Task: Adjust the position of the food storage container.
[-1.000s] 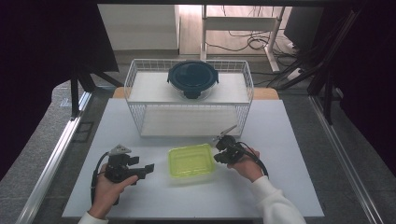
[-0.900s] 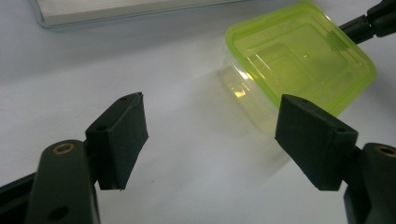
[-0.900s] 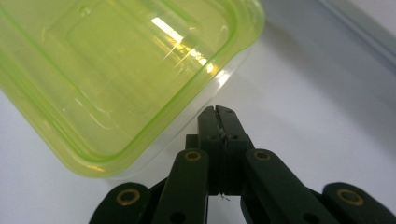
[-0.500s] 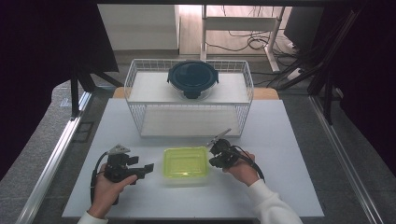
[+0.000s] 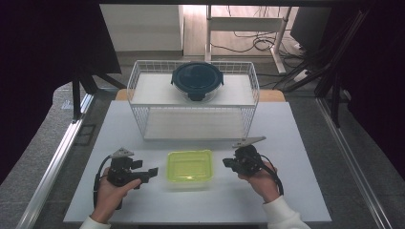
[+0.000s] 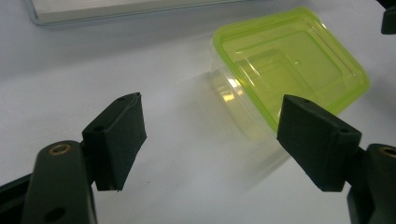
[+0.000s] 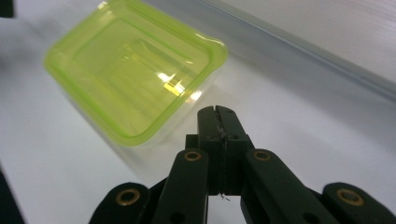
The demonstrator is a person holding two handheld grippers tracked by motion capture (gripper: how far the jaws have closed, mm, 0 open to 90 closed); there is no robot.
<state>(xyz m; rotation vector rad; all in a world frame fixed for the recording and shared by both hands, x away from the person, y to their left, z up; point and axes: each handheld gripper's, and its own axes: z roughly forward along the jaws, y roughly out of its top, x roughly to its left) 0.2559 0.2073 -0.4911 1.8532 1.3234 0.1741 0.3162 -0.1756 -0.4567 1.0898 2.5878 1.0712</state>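
You are keeping the left gripper (image 5: pixel 152 171) wide beside the green-lidded container (image 5: pixel 189 166) sitting on the white table (image 5: pixel 296 143), ready to straddle it, while the right gripper (image 5: pixel 226 163), jaws pressed together and empty, is hovering at its other side.

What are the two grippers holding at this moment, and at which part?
Nothing is held. The left gripper is open, short of the green-lidded container. The right gripper is shut on nothing, apart from the container's side.
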